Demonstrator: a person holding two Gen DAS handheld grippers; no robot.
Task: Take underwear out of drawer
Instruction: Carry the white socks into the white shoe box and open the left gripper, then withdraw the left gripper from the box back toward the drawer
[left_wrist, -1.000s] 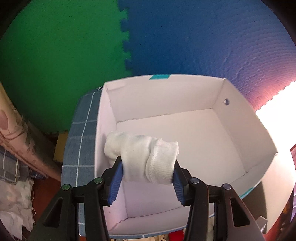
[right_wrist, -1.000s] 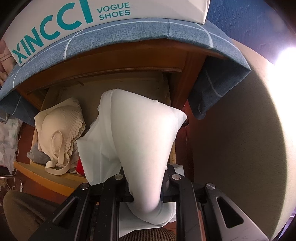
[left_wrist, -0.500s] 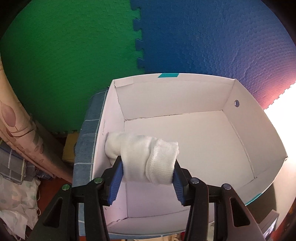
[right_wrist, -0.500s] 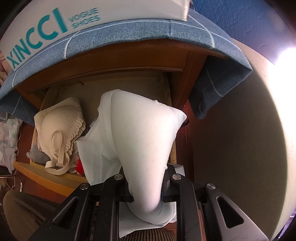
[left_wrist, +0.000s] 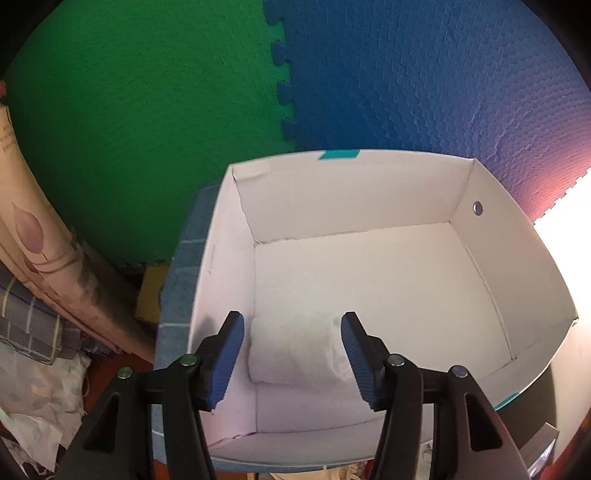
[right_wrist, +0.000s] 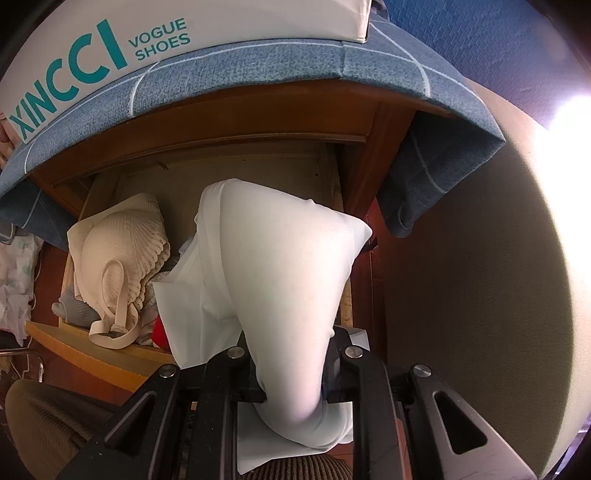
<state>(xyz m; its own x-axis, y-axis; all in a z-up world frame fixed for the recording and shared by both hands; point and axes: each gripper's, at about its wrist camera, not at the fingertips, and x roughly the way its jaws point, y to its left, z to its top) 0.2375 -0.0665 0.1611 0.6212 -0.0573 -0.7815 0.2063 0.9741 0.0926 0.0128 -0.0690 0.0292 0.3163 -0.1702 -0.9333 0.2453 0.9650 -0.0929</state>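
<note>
- Since a second ago our left gripper (left_wrist: 291, 354) has let go: the white roll (left_wrist: 295, 350), pinched between the blue pads then, now lies on the floor of the shoe box (left_wrist: 369, 184), near its left wall, and the box sits lower in the left wrist view.
- The left jaws are opening; the roll lies between them but the pads (left_wrist: 229, 354) stand clear of it on both sides.
- Our right gripper (right_wrist: 293, 376) is clamped tight on a white garment (right_wrist: 288, 258), which bulges up and forward from the jaws over the open drawer (right_wrist: 92, 347).
- The right wrist view shows no change from a second ago; that gripper points steeply down.
- More underwear is in the drawer: a cream bra (right_wrist: 122, 262) on the left, with something red (right_wrist: 160, 332) and grey fabric under it.
- We judge all of this light, soft and limp: it folds and drapes, will not break, and smooth fabric may slide out of a shallow pinch.
- Best to bite a thick fold or bunched middle, not a thin edge or strap.
- The left gripper tilts down into the box from above its near rim.
</note>
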